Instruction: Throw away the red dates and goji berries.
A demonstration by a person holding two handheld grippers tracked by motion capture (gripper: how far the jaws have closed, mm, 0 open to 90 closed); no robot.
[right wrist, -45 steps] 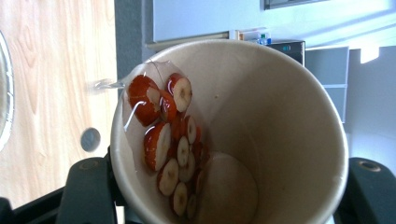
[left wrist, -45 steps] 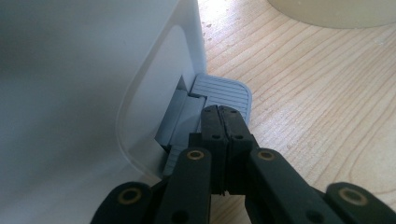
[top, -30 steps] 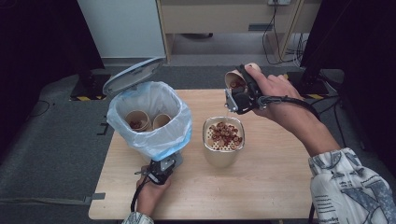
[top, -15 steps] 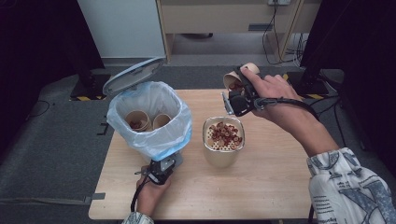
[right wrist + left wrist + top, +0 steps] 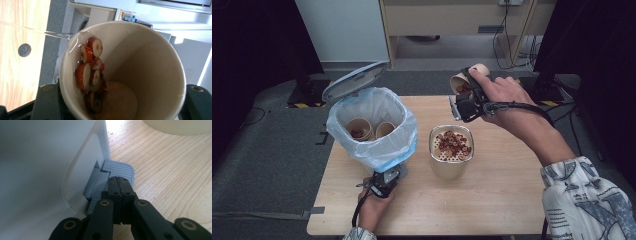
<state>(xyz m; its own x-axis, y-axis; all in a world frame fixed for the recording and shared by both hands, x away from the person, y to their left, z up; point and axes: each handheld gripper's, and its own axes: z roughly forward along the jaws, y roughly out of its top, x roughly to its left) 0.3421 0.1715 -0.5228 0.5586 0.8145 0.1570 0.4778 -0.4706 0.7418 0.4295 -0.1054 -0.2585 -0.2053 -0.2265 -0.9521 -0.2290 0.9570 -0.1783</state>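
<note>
**A:** Wooden table (image 5: 492,200) setup. Where's the paper cup (image 5: 125,72)?

**B:** Right gripper (image 5: 467,95) has it clamped, tilted above the strainer pot (image 5: 451,155), red slices stuck inside.

**A:** Left gripper (image 5: 117,182)?

**B:** Jaws closed, empty, pressing the bin (image 5: 372,125) pedal (image 5: 120,170), lid (image 5: 354,80) up.

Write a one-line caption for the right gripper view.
Right gripper holds a tilted paper cup with red fruit slices stuck to its inner wall.
</note>
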